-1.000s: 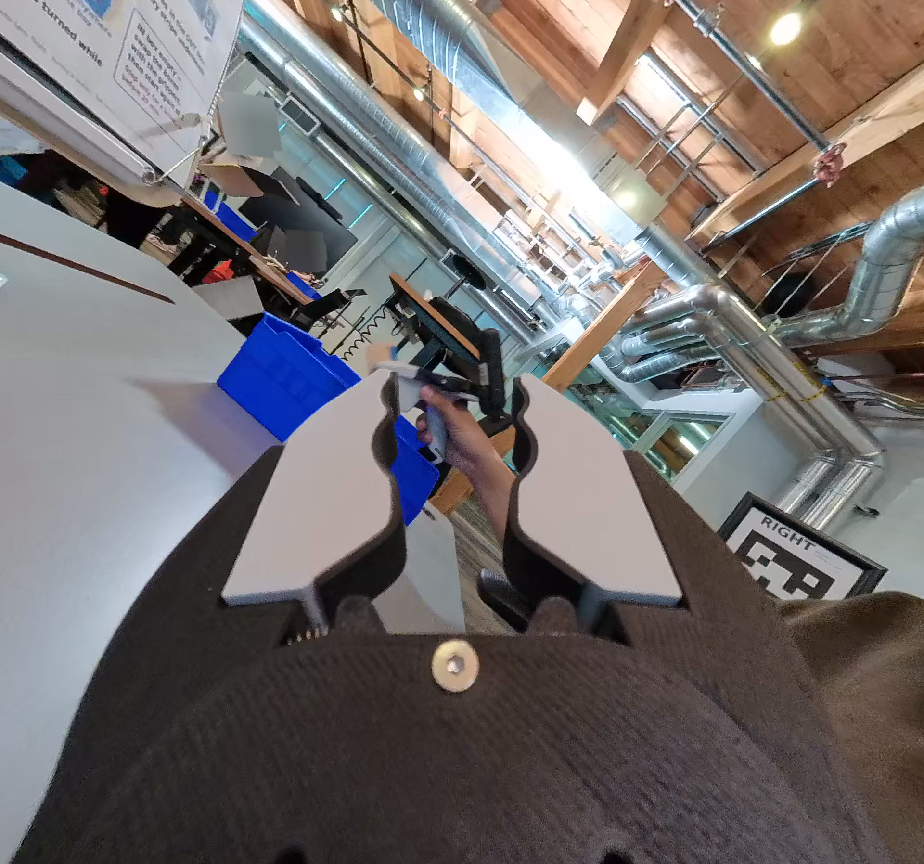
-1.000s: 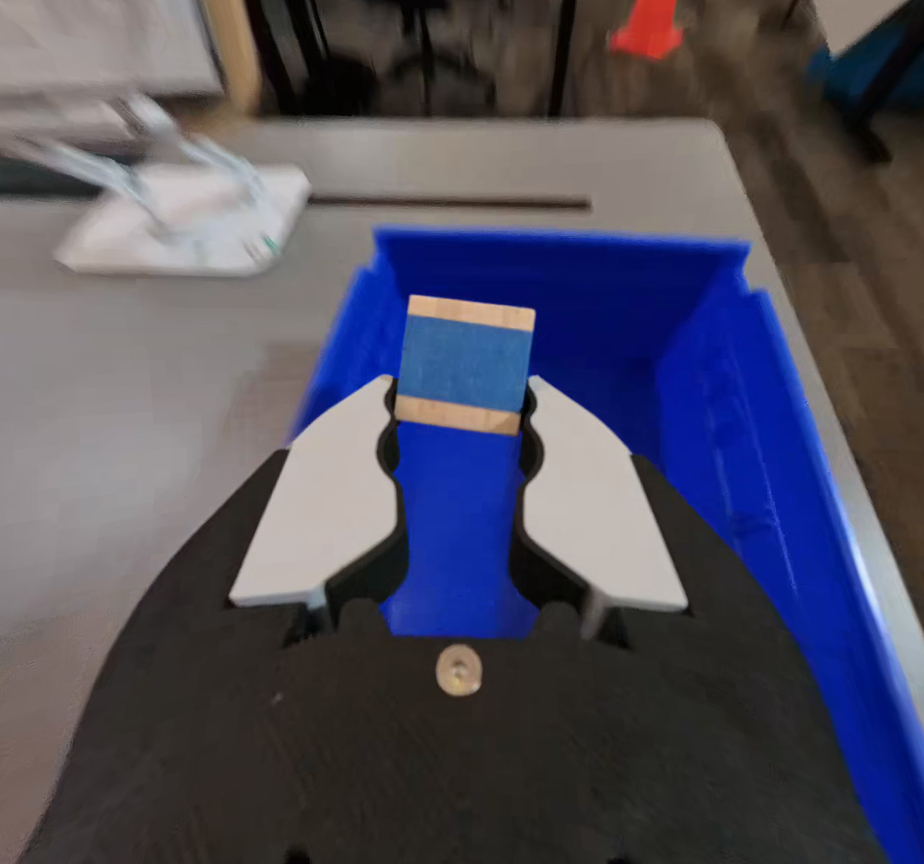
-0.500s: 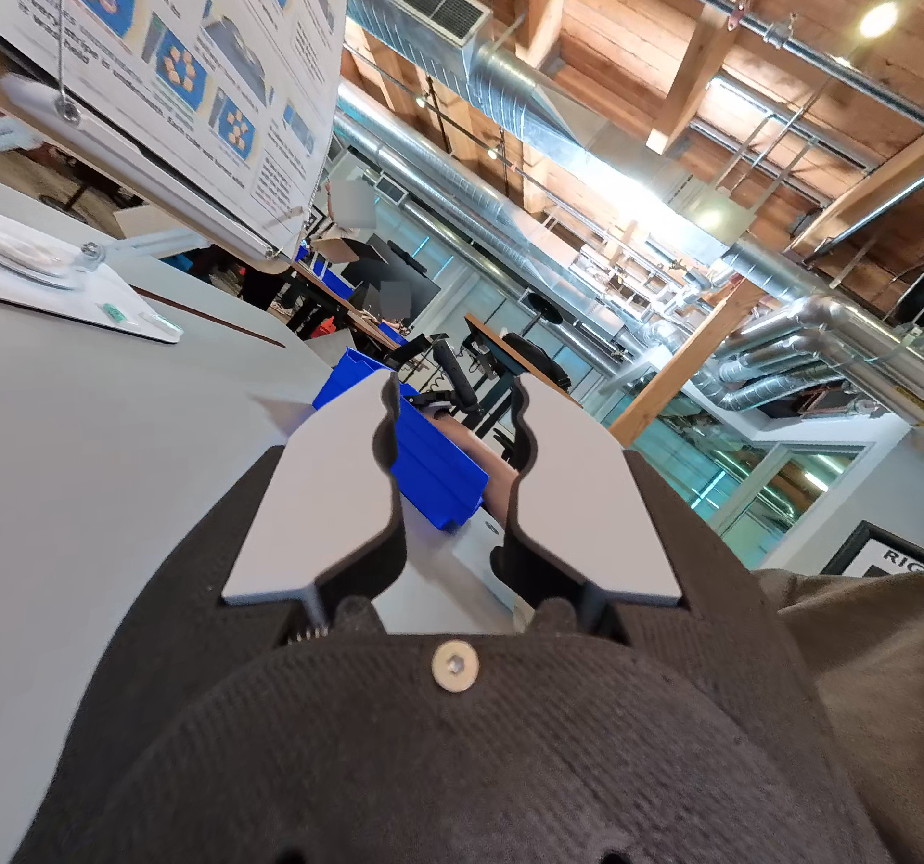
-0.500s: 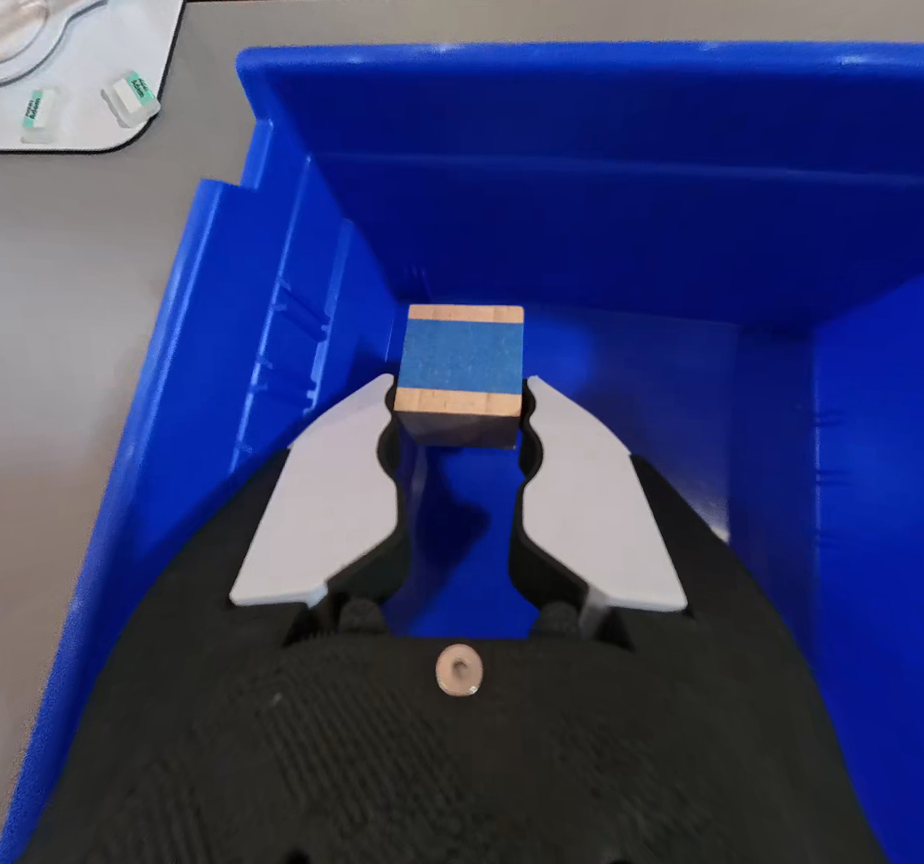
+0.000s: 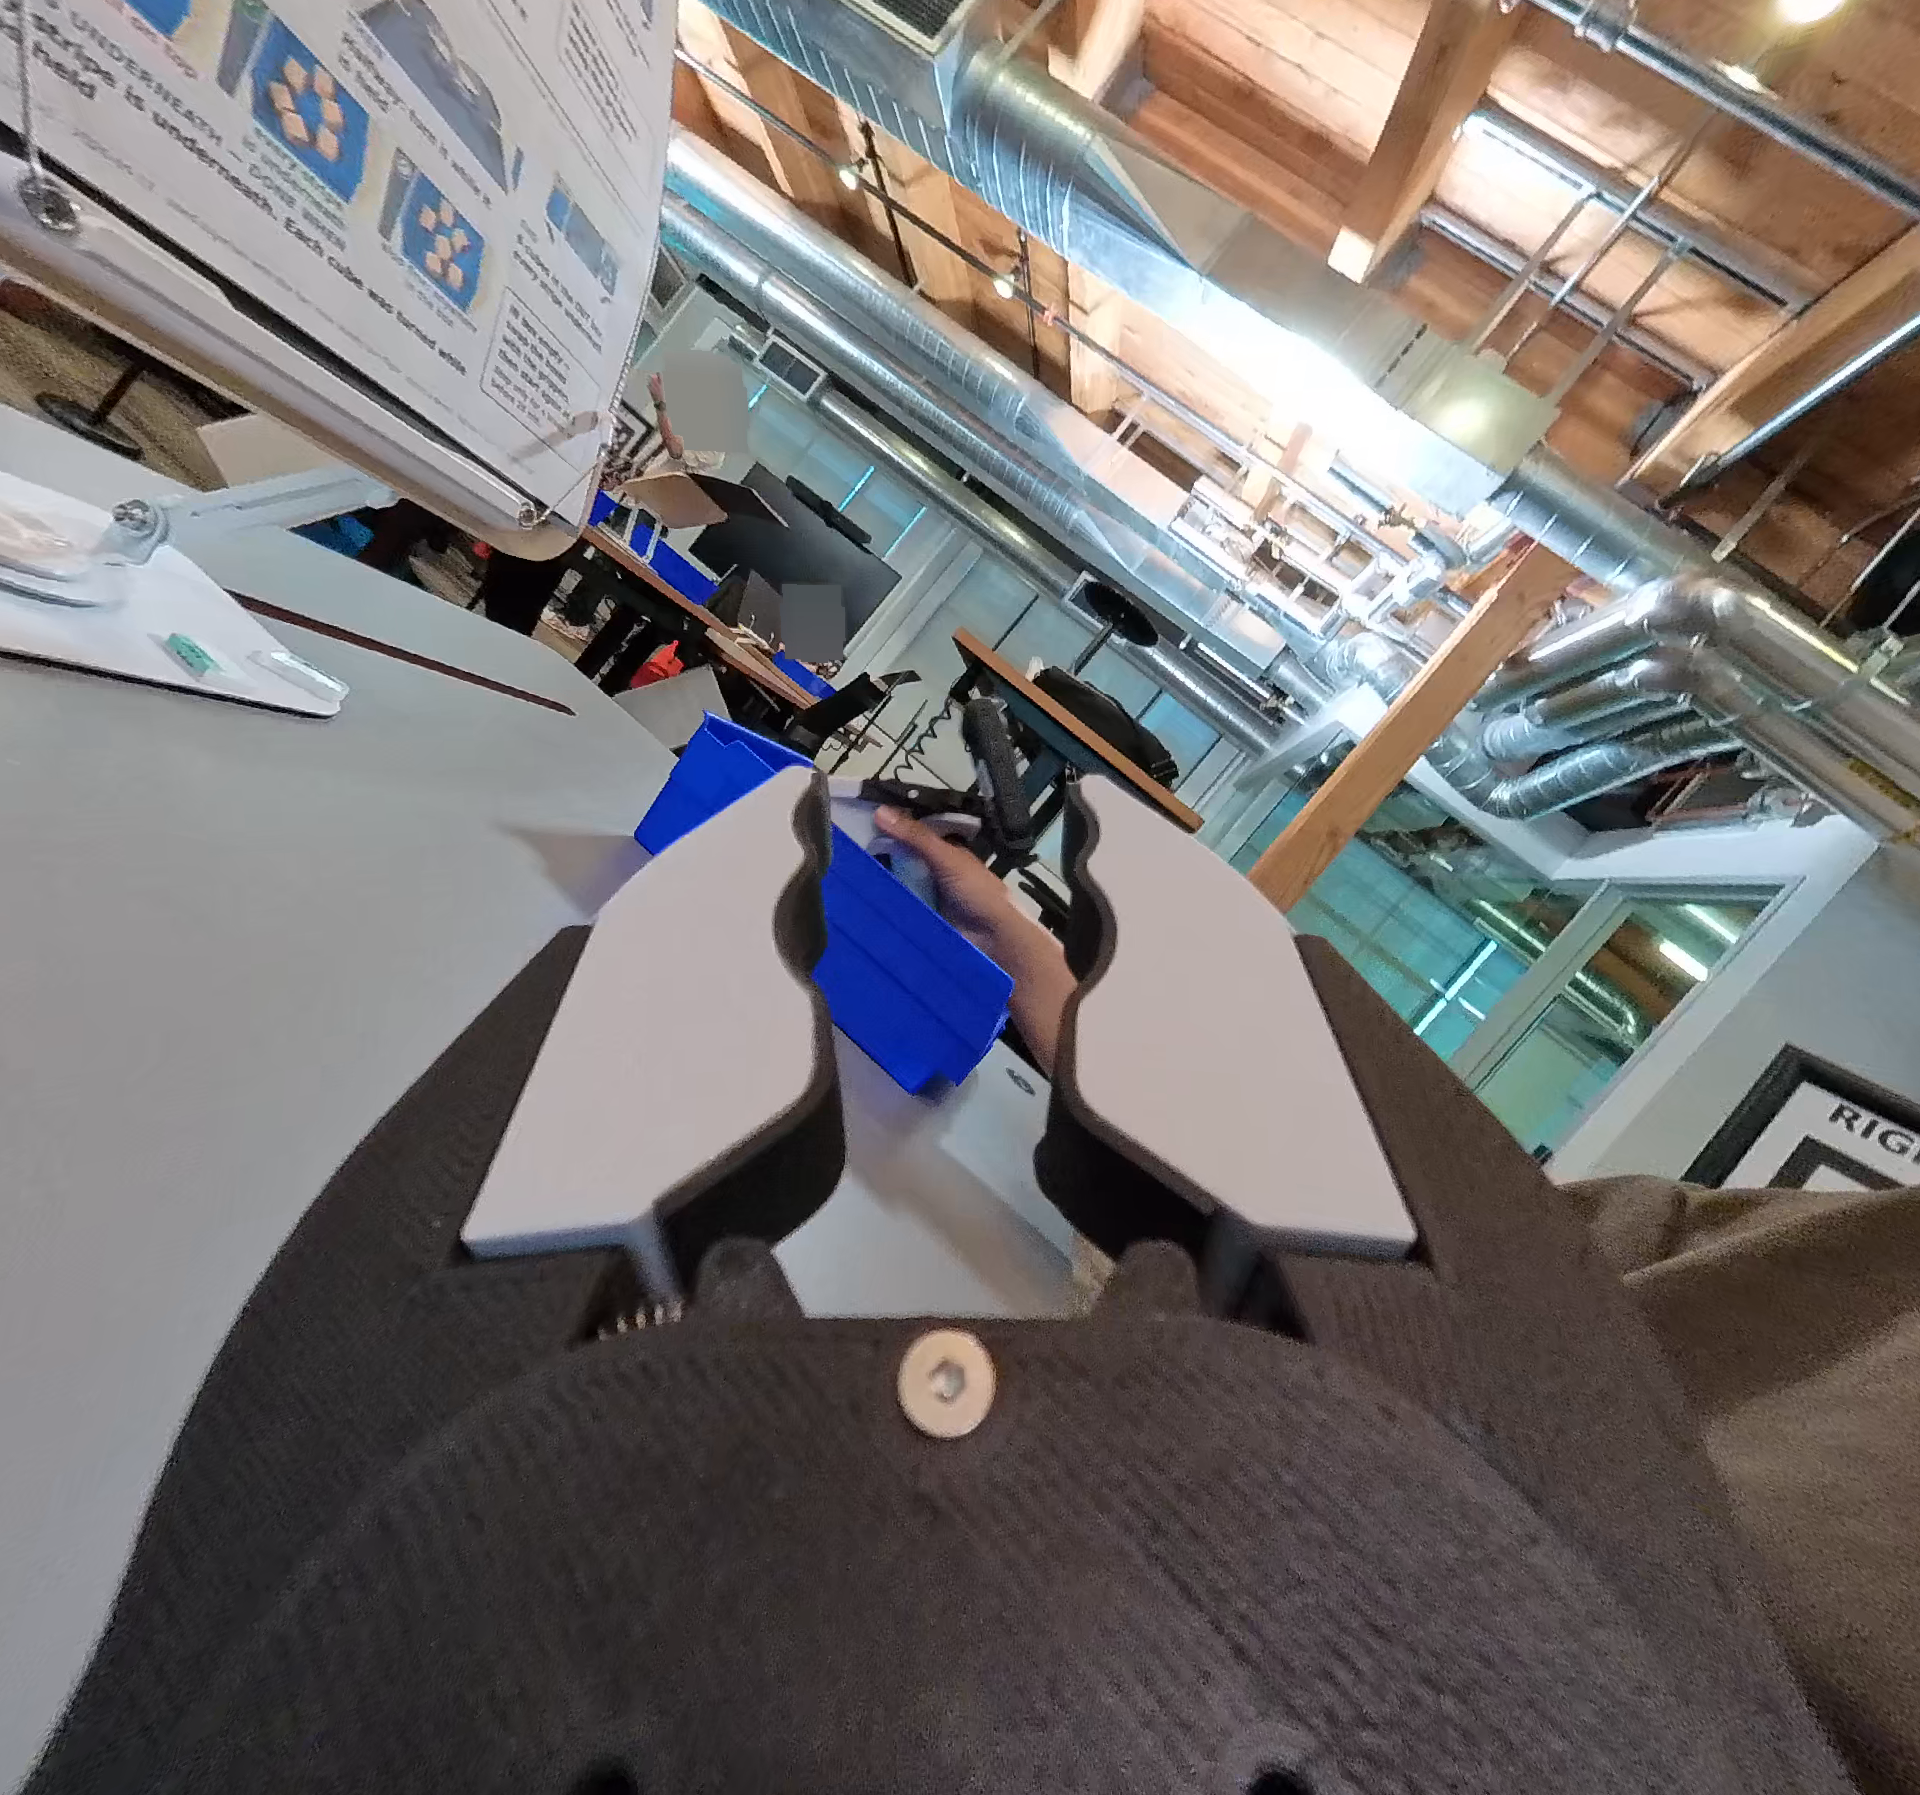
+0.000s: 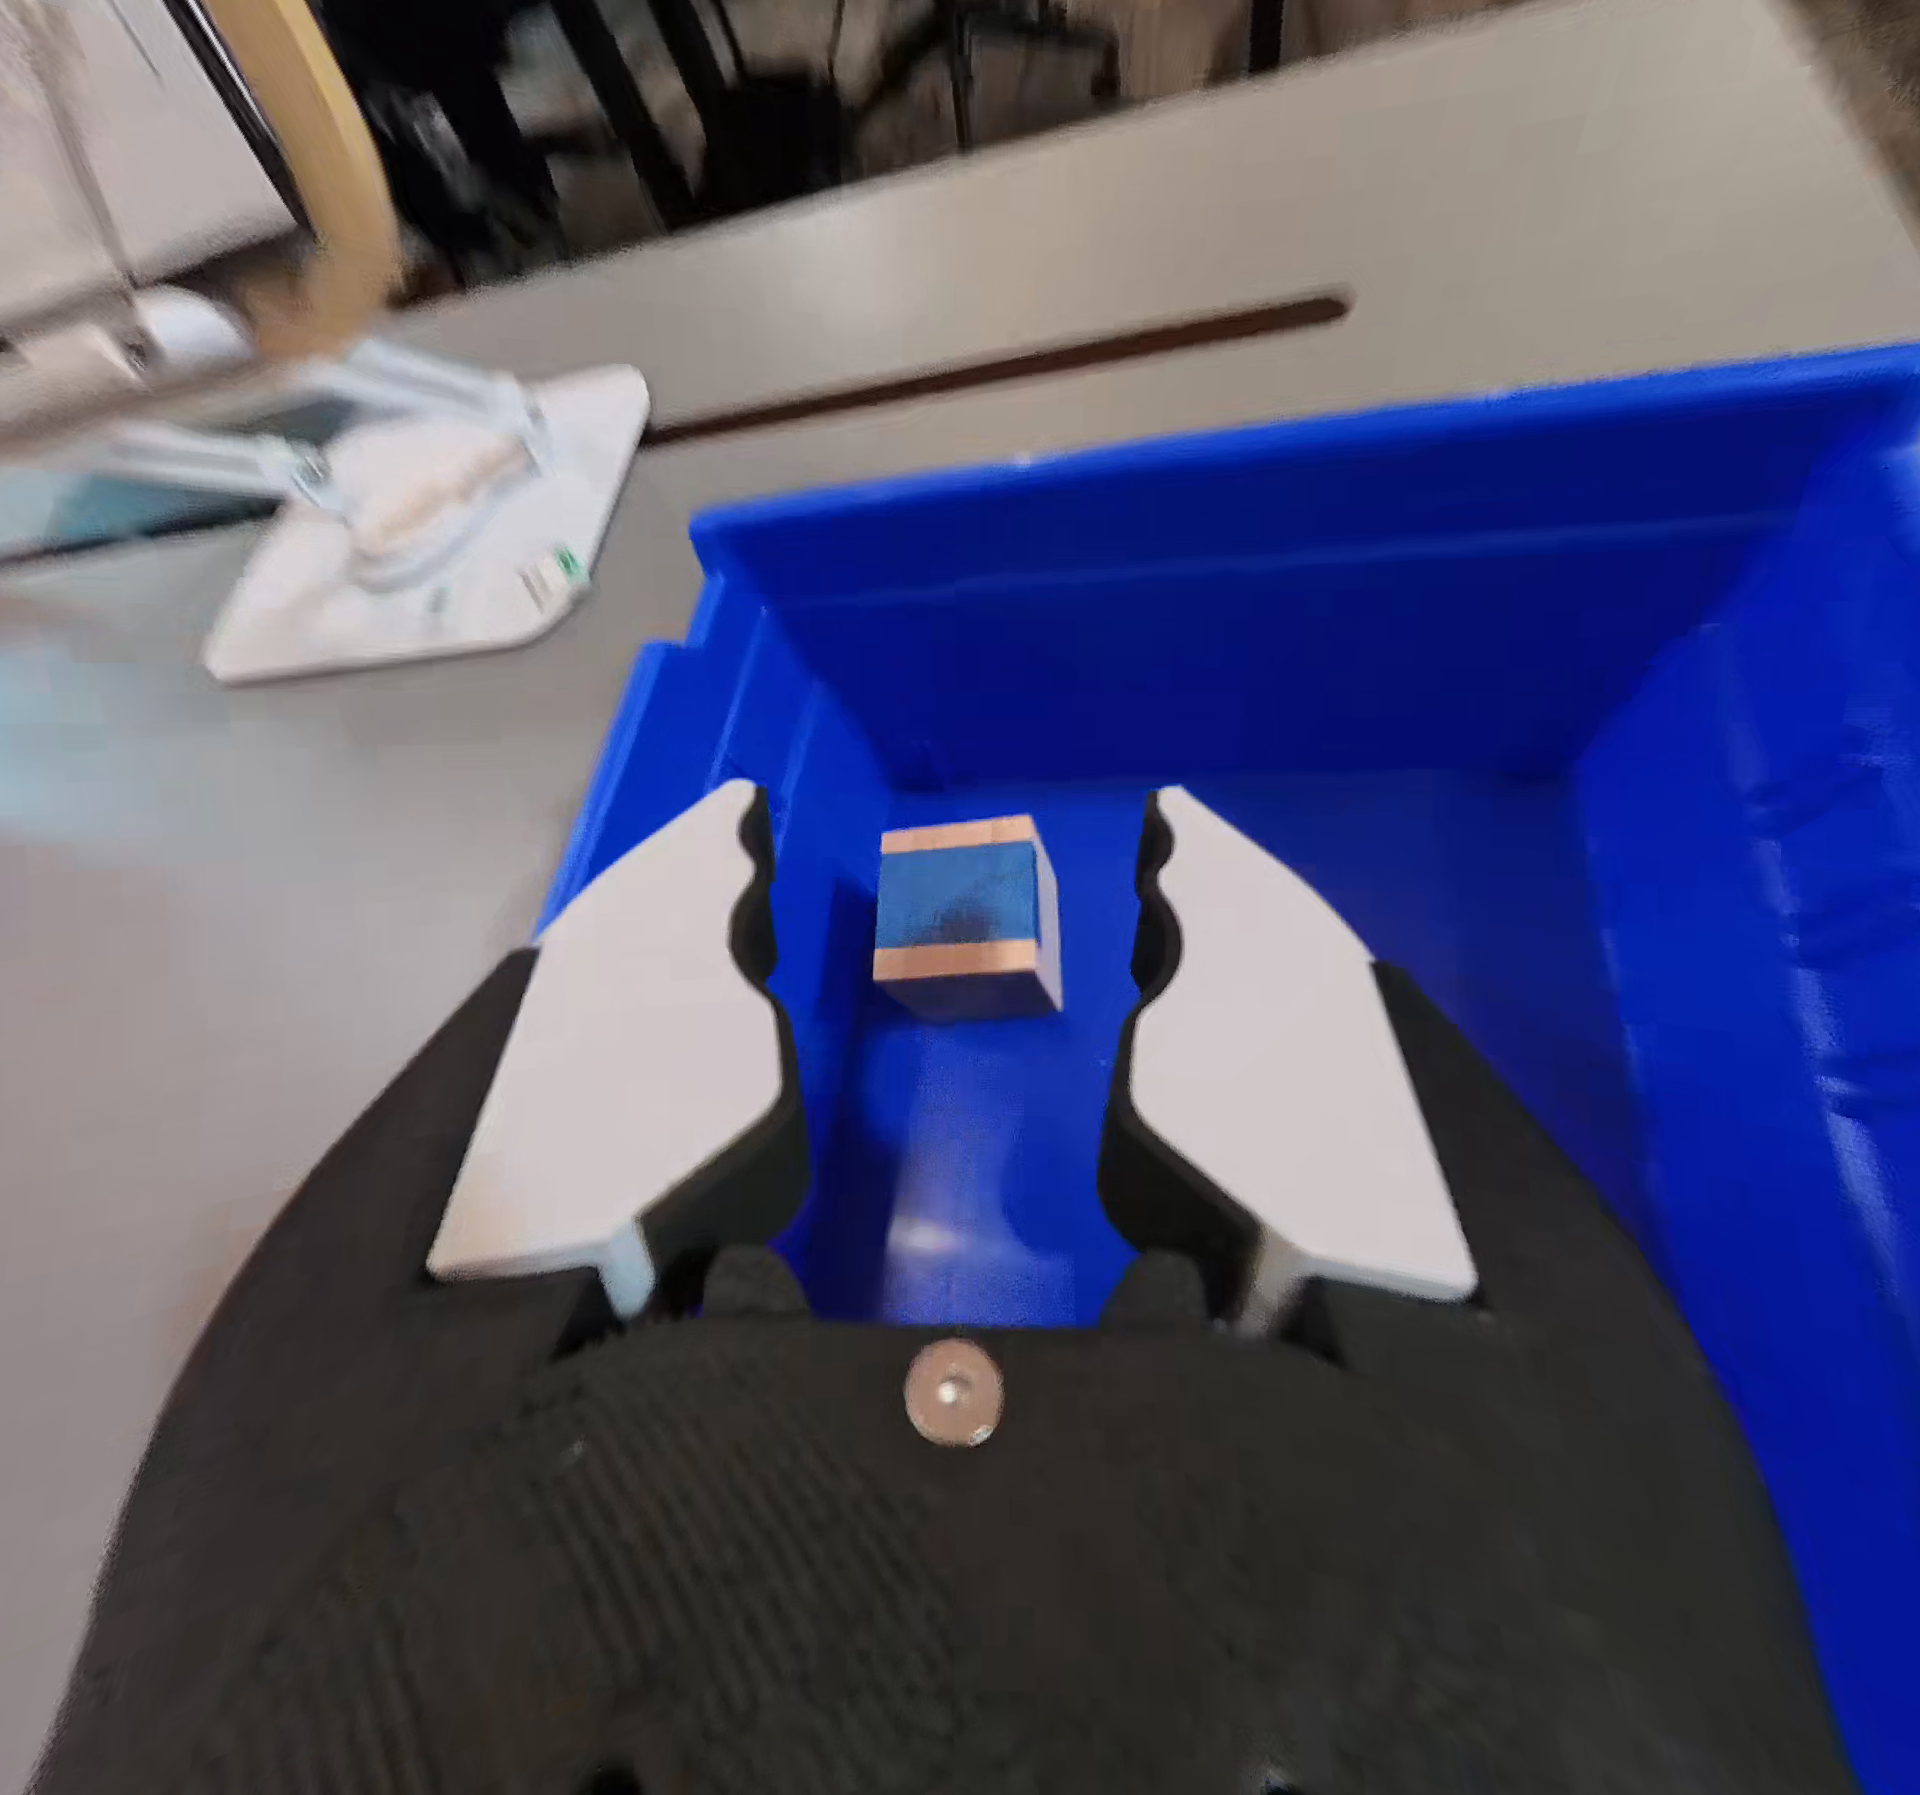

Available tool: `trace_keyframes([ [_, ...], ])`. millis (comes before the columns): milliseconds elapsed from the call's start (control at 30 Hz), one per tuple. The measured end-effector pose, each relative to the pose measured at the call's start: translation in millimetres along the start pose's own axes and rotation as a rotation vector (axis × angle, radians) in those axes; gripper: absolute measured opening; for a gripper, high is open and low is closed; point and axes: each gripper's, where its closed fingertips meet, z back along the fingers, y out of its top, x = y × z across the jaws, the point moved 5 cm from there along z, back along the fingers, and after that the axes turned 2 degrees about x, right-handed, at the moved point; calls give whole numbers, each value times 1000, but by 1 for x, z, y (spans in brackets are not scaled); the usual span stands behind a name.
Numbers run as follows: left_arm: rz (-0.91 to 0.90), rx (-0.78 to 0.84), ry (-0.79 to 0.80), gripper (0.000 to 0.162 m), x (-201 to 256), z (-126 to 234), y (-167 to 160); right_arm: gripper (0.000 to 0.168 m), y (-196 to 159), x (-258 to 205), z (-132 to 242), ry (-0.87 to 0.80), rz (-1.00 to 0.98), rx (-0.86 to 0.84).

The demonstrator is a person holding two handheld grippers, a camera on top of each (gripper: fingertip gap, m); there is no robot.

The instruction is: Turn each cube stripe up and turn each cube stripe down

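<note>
Both hand-held grippers (image 5: 940, 846) (image 6: 951, 872) agape, empty.

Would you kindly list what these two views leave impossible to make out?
- Cube underside: right wrist view, hidden against the blue bin floor.
- Bin's near part: hidden behind the open right gripper.
- Room behind the table: motion-blurred.
- Bin interior: left wrist view, hidden by its wall and the left gripper.
</note>
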Motion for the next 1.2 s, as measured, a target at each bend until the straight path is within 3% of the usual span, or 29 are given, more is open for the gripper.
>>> trace_keyframes([
  [167,-86,-16,-11,43,4,-18,14,60,26,4,64,37,-52,354],
  [233,-117,19,62,48,7,-20,49,59,28,-1,90,30,-55,455],
  [333,-106,133,232,48,12,2,132,59,21,-24,120,24,-26,556],
  [433,-259,96,501,50,4,50,193,59,6,-53,135,-22,79,579],
  [533,-493,4,962,52,-32,119,224,57,-12,-72,136,-76,180,537],
  [600,-468,-131,1116,57,-61,149,222,55,-18,-78,139,-96,214,538],
  [667,-318,-297,1183,70,-93,165,206,54,-19,-81,144,-97,217,551],
  [733,-226,-362,1243,77,-123,172,194,53,-19,-80,150,-100,205,565],
  [967,-201,-726,1450,77,-171,189,146,53,-21,-63,153,-101,134,578],
  [1000,-211,-758,1461,65,-173,191,143,53,-22,-62,151,-95,129,572],
  [1033,-230,-769,1482,47,-175,192,142,53,-23,-61,149,-91,127,566],
  [1133,-253,-692,1450,47,-167,186,152,53,-22,-64,147,-83,136,563],
  [1200,-267,-550,1394,47,-151,178,169,52,-19,-69,148,-75,151,579],
])
